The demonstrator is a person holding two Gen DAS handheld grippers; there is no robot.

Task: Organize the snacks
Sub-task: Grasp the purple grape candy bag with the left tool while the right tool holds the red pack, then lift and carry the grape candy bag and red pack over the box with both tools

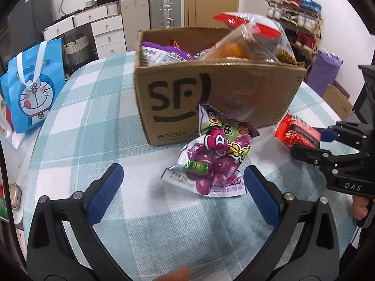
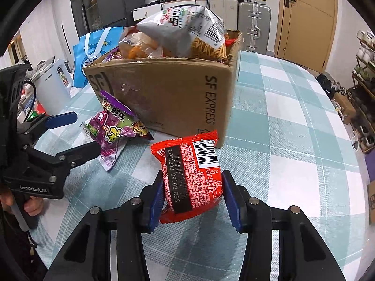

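A brown SF cardboard box point(image 1: 211, 89) point(image 2: 168, 98) stands on the checked tablecloth point(image 1: 93, 121), heaped with snack bags. A purple candy packet point(image 1: 211, 161) point(image 2: 114, 128) leans against the box's front. My left gripper point(image 1: 182, 187) point(image 2: 86, 131) is open, and the packet's near end lies between its blue pads, close to the right pad point(image 1: 260, 194) without being pinched. My right gripper point(image 2: 191, 187) point(image 1: 314, 138) is shut on a red snack packet point(image 2: 189, 178) point(image 1: 297, 133), which it holds just off the cloth by the box's near corner.
A blue cartoon-cat gift bag point(image 1: 32, 93) and a white kettle point(image 2: 54, 82) sit at the table's left edge. Suitcases point(image 2: 253, 23) and drawers stand behind the table, a shoe rack point(image 1: 297, 23) to the right. A hand grips each tool's handle.
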